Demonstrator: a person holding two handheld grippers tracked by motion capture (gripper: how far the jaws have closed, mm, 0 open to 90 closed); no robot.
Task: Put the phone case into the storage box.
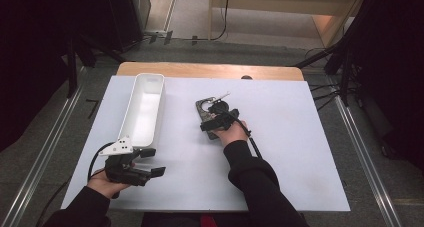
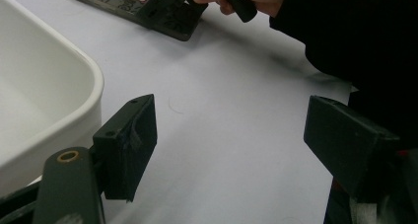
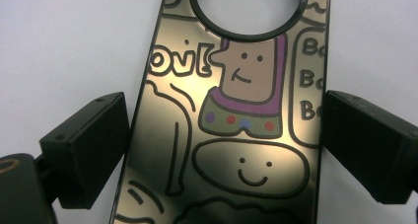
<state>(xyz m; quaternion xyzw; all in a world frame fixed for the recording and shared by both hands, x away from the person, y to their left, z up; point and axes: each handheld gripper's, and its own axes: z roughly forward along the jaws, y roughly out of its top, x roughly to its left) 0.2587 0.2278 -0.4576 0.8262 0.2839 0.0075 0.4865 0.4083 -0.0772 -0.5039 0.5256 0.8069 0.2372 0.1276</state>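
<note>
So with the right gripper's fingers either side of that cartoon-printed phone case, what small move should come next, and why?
Probably close the right gripper the rest of the way onto the phone case. Its fingers straddle the case's long edges, close to them, and the case lies flat on the white table. A firm pinch seems needed before any lift.
</note>
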